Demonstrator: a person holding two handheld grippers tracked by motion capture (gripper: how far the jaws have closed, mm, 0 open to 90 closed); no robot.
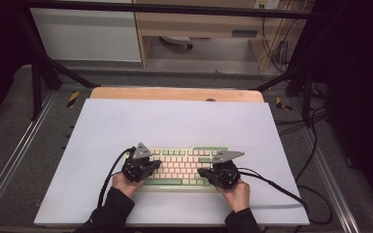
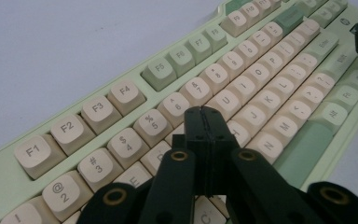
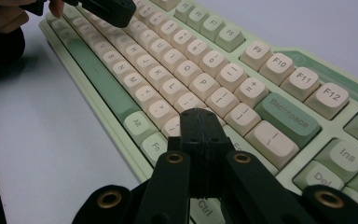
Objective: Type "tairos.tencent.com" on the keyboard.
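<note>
1. And here we are over the keyboard (image 1: 184, 167), a pale green board with cream keys, lying on the white sheet (image 1: 175, 121) that covers the table, close to the person's edge and roughly centred.
2. Left gripper (image 2: 204, 112): jaws pressed flat together, nothing between them (a clean seam runs down the tip). In its own view the tip hangs over the letter rows, just below the 6 and 7 keys (image 2: 186, 98).
3. Right gripper (image 3: 200, 114): same story, jaws closed tight on themselves, empty. Its tip sits over the right end of the letter block, just short of the green Backspace key (image 3: 286, 117).
4. From the high view, the left gripper (image 1: 141, 167) is over the keyboard's left part and the right gripper (image 1: 221, 174) over its right part, well apart from each other, a hand behind each.
5. Whether either tip actually touches a key, I cannot tell.
6. A black cable (image 1: 272, 184) trails from the right gripper across the sheet.
</note>
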